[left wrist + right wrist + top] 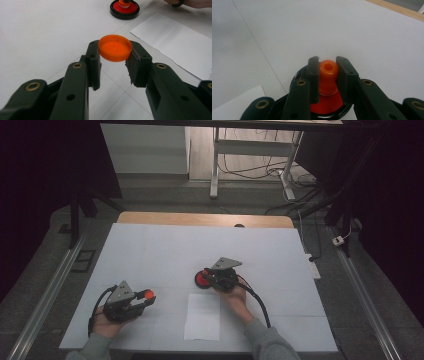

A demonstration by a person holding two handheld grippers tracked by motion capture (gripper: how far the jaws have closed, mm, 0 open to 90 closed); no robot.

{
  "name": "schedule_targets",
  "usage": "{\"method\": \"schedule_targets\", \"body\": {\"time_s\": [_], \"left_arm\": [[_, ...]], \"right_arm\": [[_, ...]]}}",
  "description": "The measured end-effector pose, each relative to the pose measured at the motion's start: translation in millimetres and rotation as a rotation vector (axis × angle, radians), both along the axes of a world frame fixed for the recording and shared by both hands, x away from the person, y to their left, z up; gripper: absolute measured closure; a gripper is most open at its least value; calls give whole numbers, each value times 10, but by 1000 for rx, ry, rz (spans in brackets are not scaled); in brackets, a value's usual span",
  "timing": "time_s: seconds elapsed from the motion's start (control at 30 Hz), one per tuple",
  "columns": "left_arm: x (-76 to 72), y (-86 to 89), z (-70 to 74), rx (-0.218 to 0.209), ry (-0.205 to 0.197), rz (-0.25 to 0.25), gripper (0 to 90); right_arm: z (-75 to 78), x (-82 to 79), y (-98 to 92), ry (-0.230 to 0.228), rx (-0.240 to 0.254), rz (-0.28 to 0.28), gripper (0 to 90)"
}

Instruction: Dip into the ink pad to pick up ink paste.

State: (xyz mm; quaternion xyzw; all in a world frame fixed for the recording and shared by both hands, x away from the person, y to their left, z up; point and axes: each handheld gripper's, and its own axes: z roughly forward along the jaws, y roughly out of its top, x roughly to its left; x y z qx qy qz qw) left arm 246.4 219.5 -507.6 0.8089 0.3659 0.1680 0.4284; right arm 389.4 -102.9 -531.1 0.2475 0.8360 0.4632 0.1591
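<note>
Your left claw (113, 62) is gripping an orange cap (115, 48) at its tips, holding it just above the white bench (165, 255). Your right claw (327, 75) is clamping the orange nozzle (328, 71) standing on a red-and-black disc (202, 280), which is sitting mid-bench, beside the paper sheet (202, 317).

The left gripper (146, 296), carried in the person's left hand (107, 320), has its black jaws clamped on a round orange plastic cap (115, 47). The right gripper (206, 277), in the right hand (235, 296), pinches an orange plastic nozzle (328, 70) between its jaws.
</note>
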Motion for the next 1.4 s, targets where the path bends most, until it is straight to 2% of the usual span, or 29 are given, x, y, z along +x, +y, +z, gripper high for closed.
{"method": "schedule_targets", "body": {"time_s": [0.33,0.5,0.73,1.0,1.1,1.4], "left_arm": [[7,3,-3,3,0,-1,646],[13,18,-3,-1,-1,-2,645],[14,19,0,-3,-3,1,645],[19,18,-6,0,-1,3,645],[20,21,-6,-1,0,5,645],[30,30,-14,-1,3,12,645]], "right_arm": [[25,4,4,2,-15,1,721],[159,-9,-71,-32,46,-15,721],[282,-13,-186,-15,105,-18,721],[375,-50,-244,-18,124,-6,721],[399,-69,-255,-2,148,3,721],[499,-147,-337,1,167,9,721]]}}
